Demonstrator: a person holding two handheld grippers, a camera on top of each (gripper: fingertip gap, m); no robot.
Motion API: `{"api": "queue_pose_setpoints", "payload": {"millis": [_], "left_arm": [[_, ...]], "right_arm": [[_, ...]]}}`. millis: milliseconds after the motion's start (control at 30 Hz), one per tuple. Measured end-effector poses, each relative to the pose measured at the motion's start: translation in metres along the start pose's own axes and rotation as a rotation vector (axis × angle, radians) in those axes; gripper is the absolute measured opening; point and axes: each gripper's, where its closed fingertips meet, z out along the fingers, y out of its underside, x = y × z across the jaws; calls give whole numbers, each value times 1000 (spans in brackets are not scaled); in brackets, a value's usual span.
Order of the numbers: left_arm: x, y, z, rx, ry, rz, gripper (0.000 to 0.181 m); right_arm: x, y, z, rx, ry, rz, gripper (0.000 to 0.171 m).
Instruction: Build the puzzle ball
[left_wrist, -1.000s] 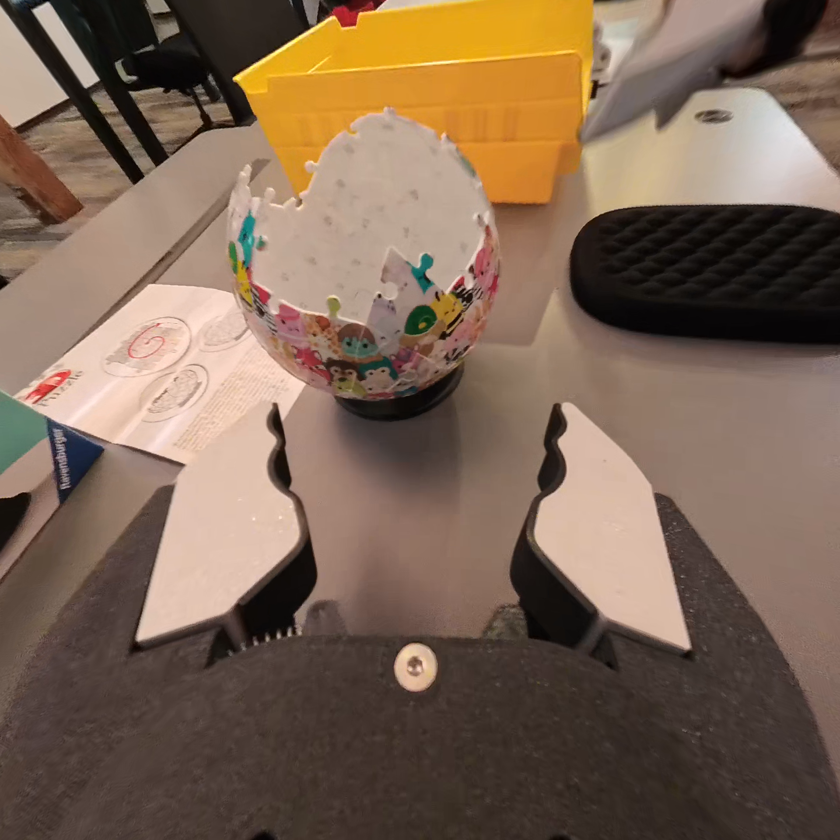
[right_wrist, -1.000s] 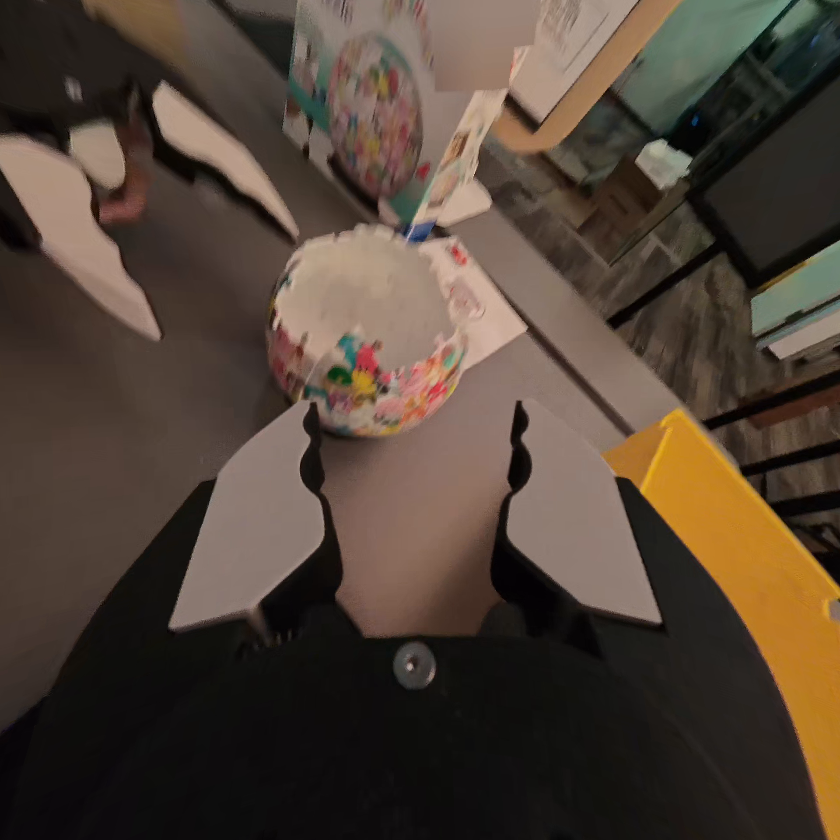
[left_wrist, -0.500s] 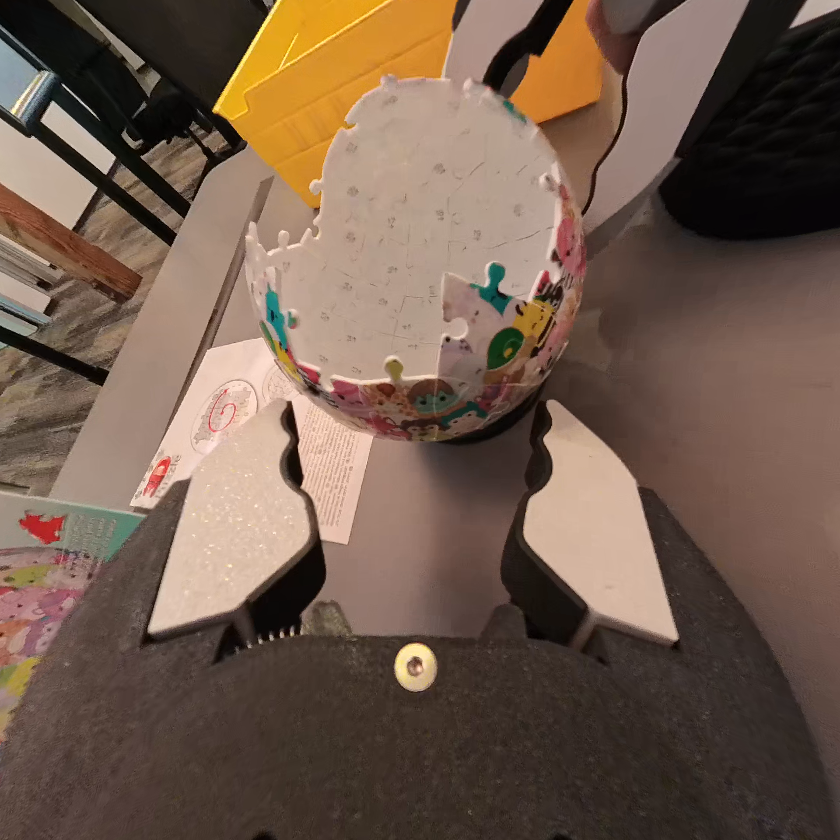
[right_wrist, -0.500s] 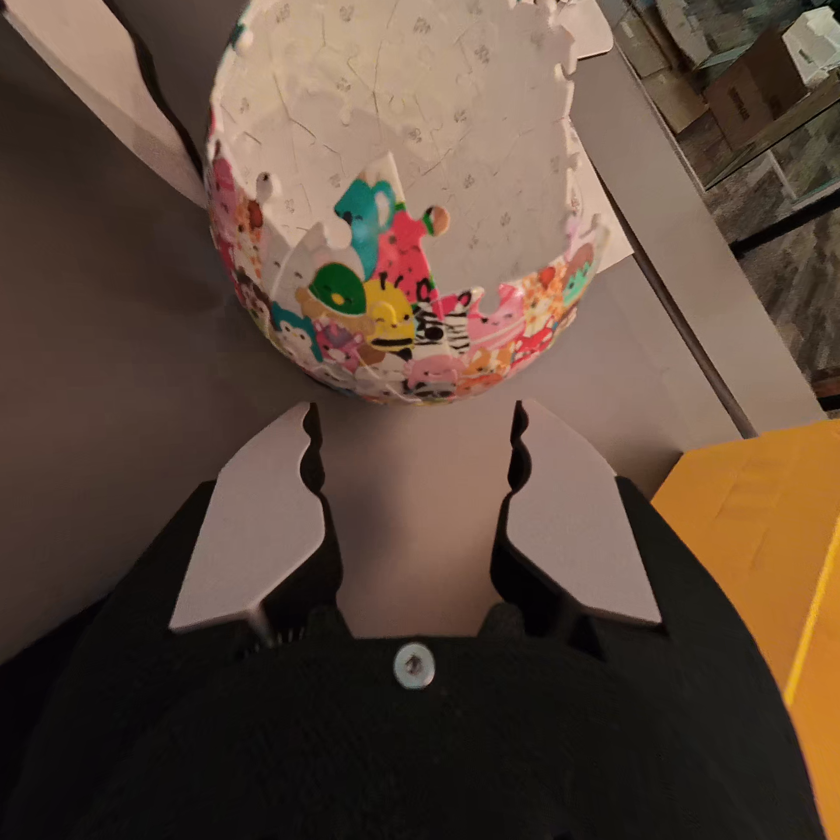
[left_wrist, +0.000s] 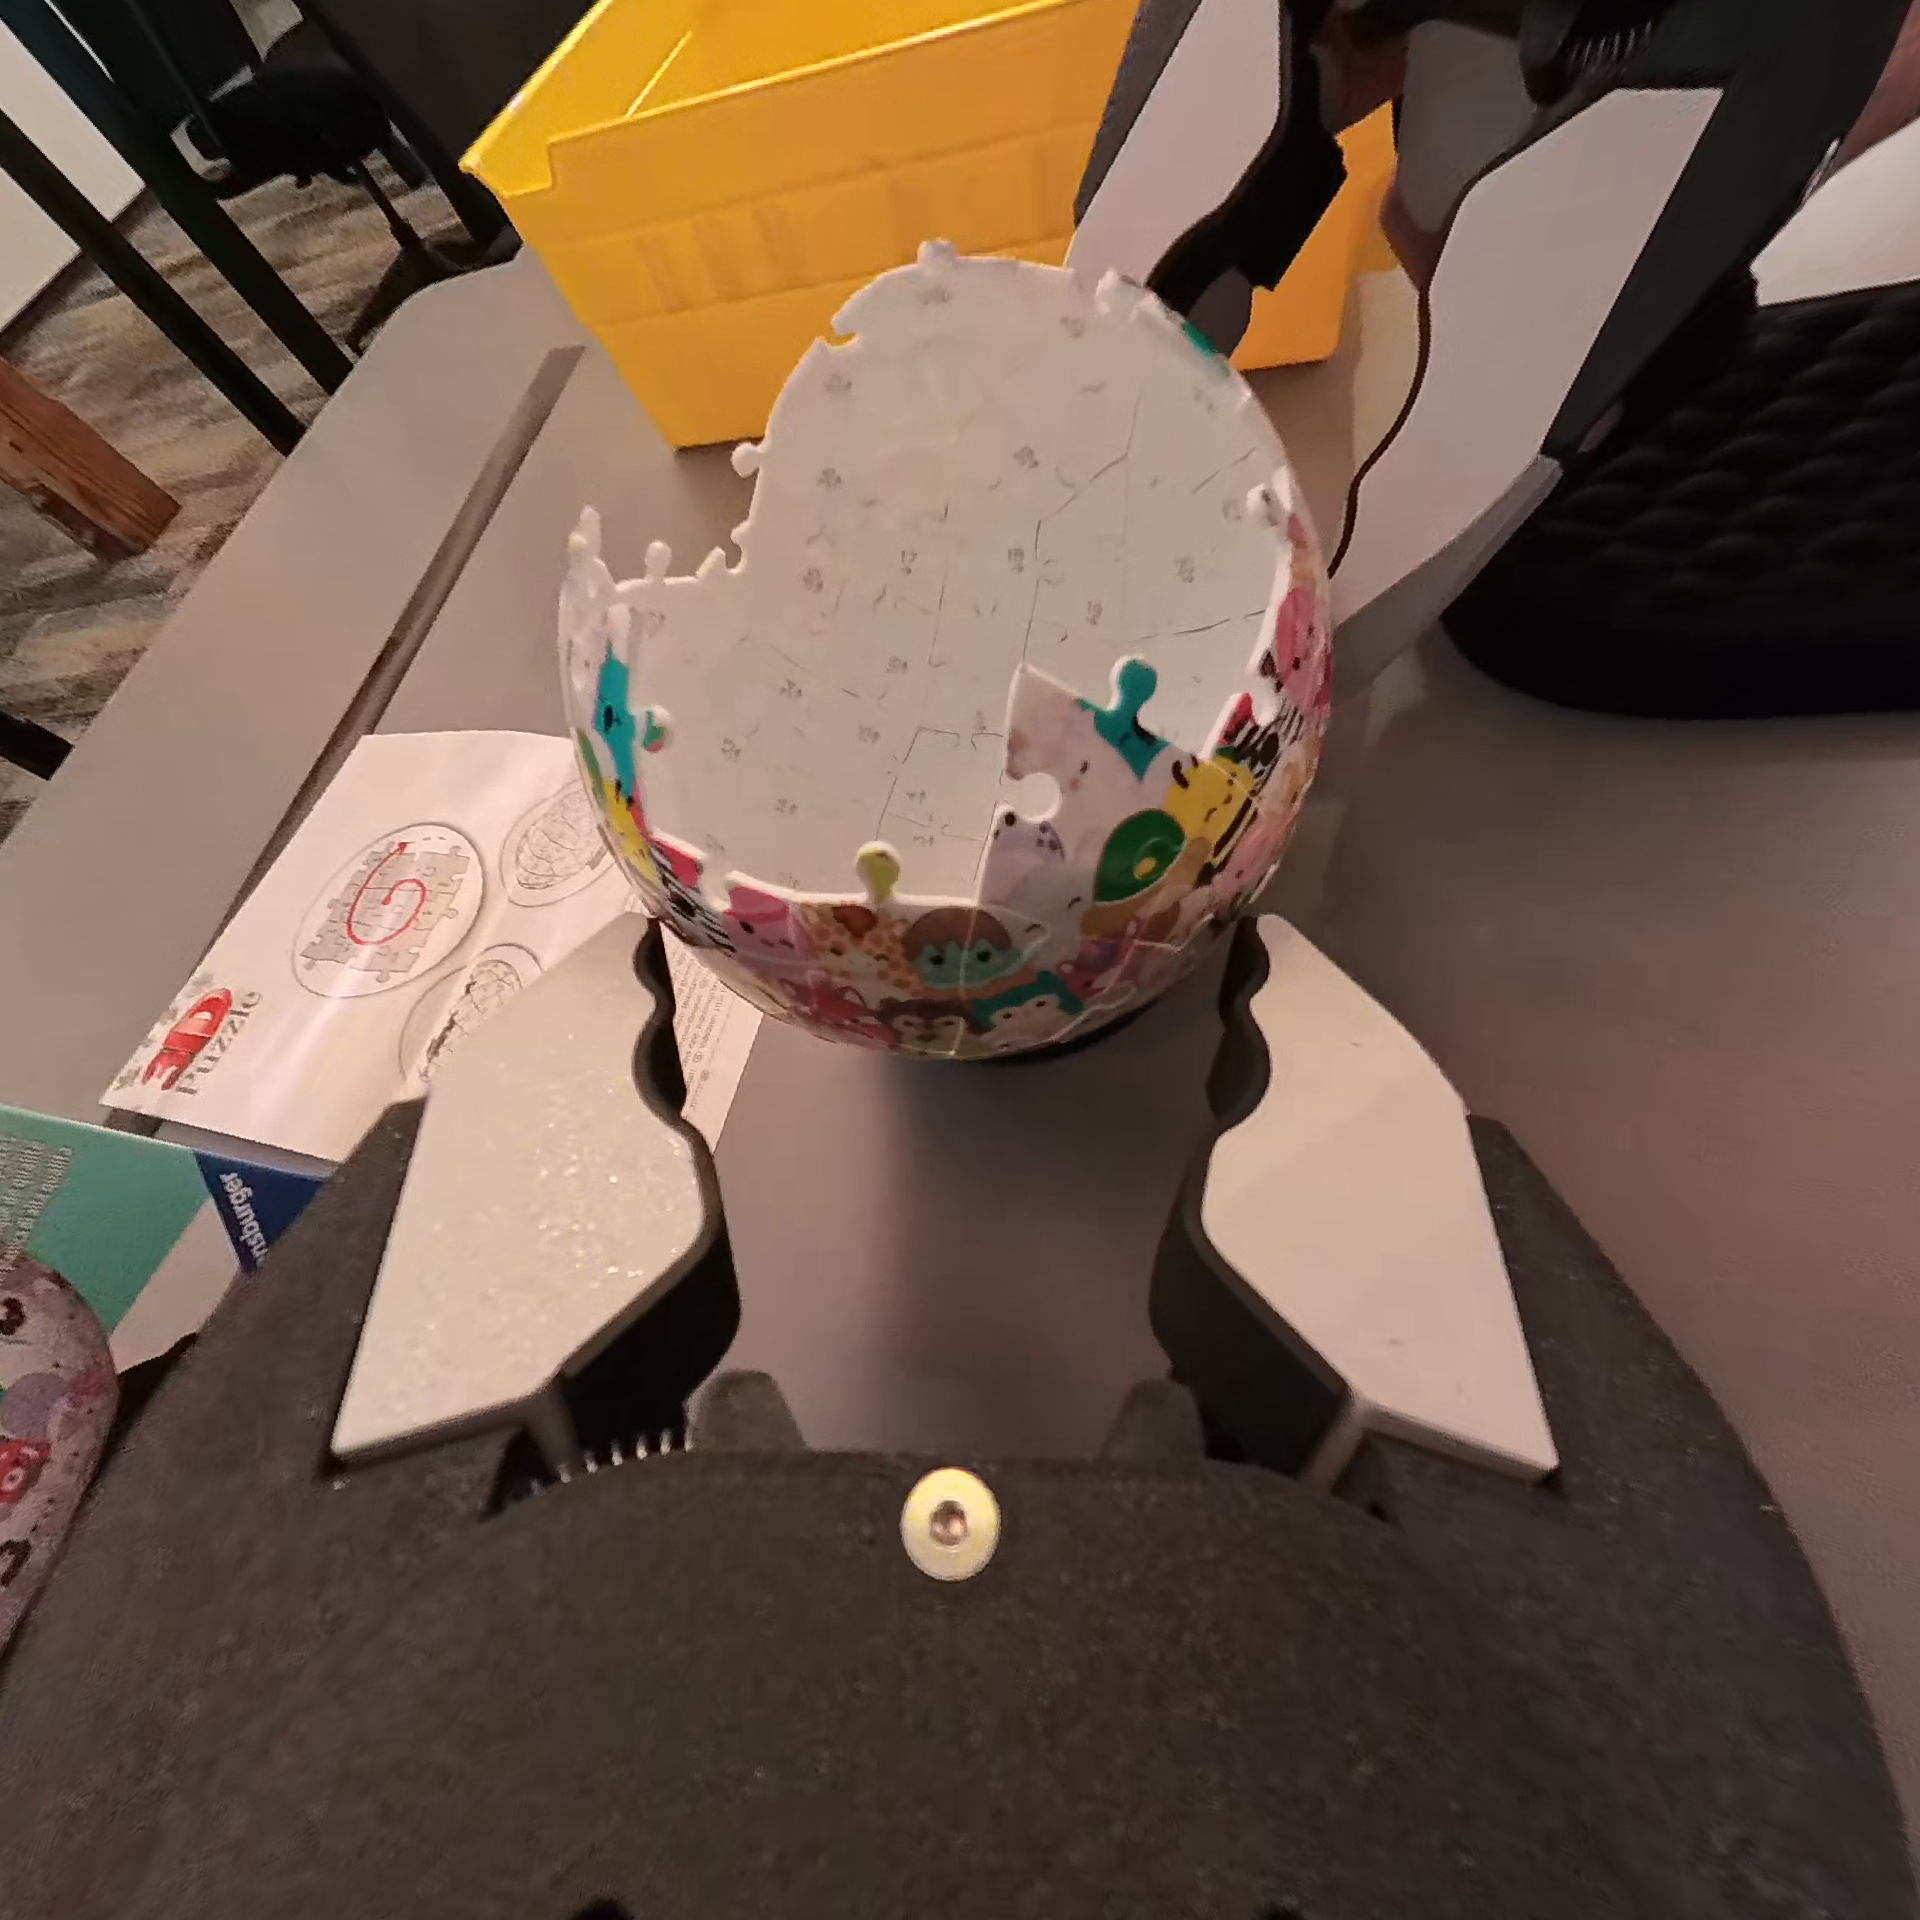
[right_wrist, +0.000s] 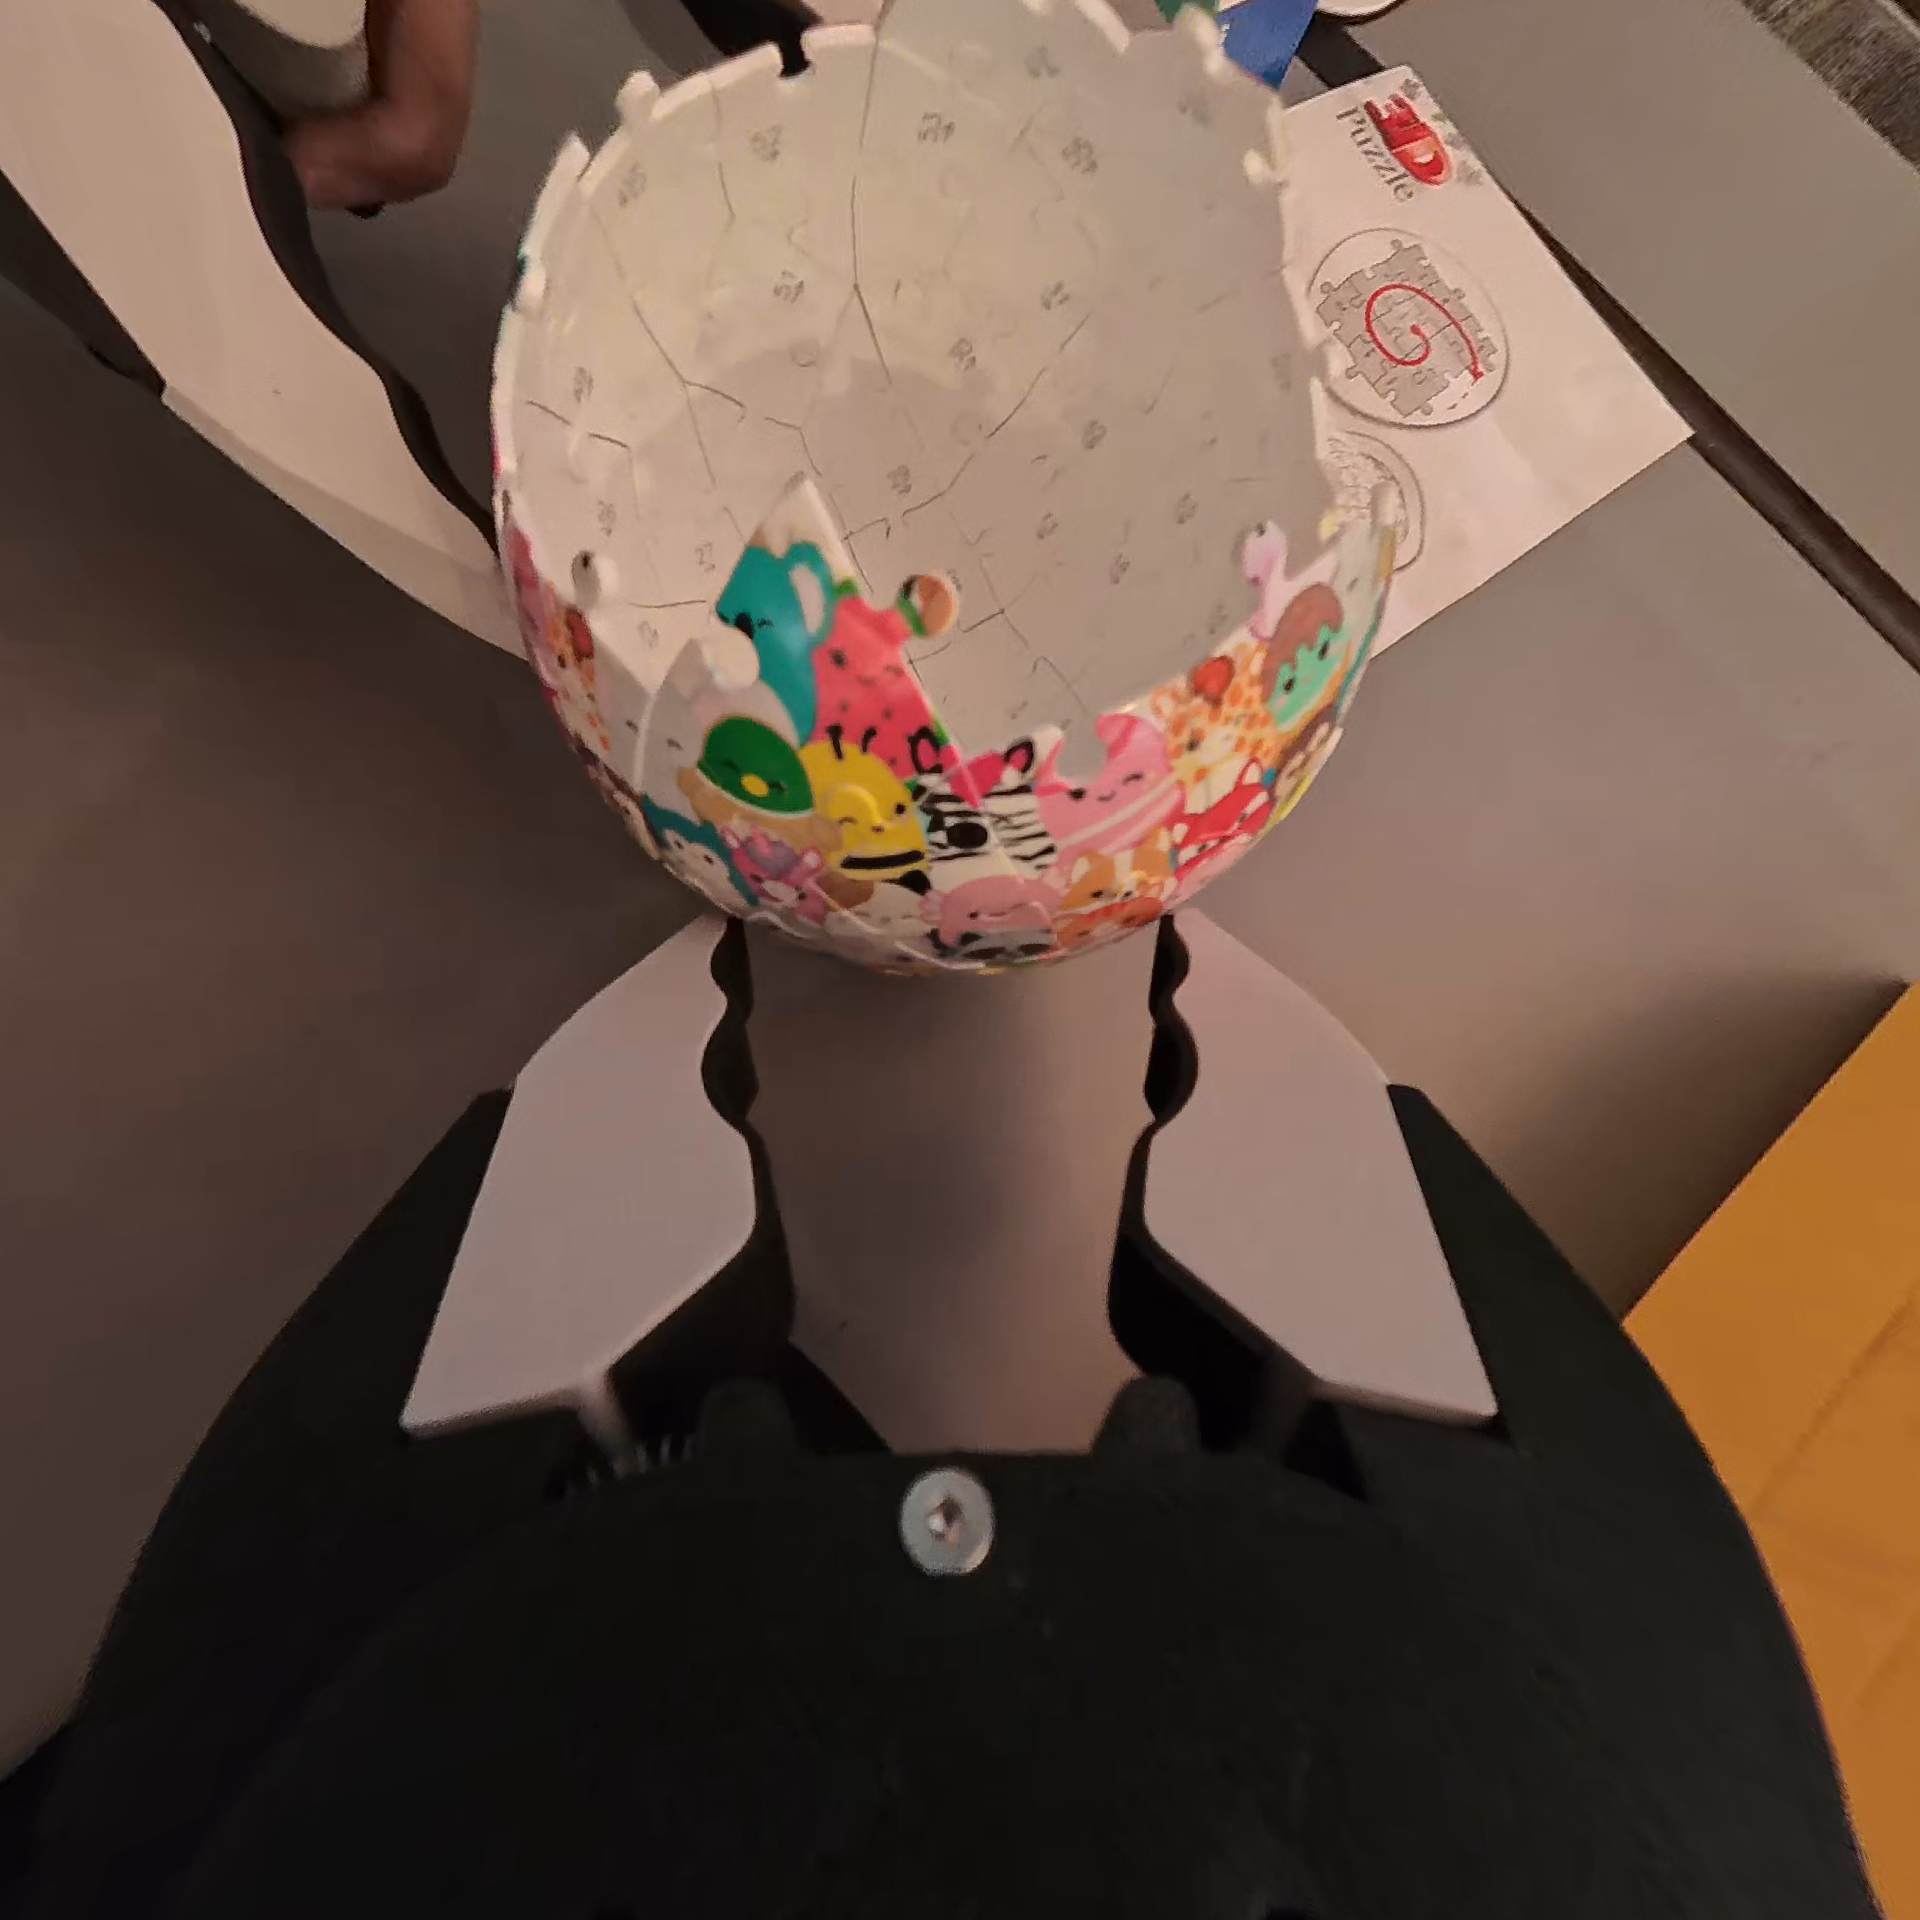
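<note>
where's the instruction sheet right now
The instruction sheet lies flat on the grey table, at the left in the left wrist view, beside the puzzle ball and partly under it.

puzzle ball (left_wrist: 940, 665) fronts both jaws, bin (left_wrist: 831, 197) behind

Dim warm indoor light; soft shadows under puzzle ball (left_wrist: 940, 665); wide-angle edge distortion; slight blur in right wrist view.
</note>
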Motion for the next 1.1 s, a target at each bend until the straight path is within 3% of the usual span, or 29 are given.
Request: {"api": "queue_pose_setpoints", "payload": {"millis": [133, 233, 333, 433, 500, 567, 633, 800, 900, 1000, 1100], "left_arm": [[2, 1, -7, 6, -8, -12, 102], [3, 1, -43, 26, -28, -74, 101], [-5, -7, -122, 81, -120, -156, 92], [-16, 8, -215, 20, -282, -189, 74], [-12, 36, -265, -104, -377, -216, 65], [8, 64, -292, -203, -390, -298, 61], [35, 88, -297, -260, -363, -391, 58], [64, 141, -273, -367, -407, -511, 60], [69, 157, -254, -387, -421, -561, 59], [68, 163, -238, -375, -433, -657, 58], [64, 178, -230, -470, -458, -715, 62]], "right_arm": [[2, 3, -3, -8, 23, -4, 78], [5, 2, -23, 38, 111, -18, 83], [-9, -12, -69, 235, 168, -4, 81], [-50, -27, -106, 508, 85, 19, 75], [-81, -28, -109, 573, 50, -24, 73], [-113, -30, -100, 582, 22, -102, 65], [-137, -40, -93, 628, 21, -109, 52], [-174, -79, -74, 808, -57, -48, 50], [-176, -93, -65, 897, -53, -12, 50], [-181, -91, -57, 868, -17, -82, 51], [-185, -85, -58, 871, -12, -117, 50]]}}
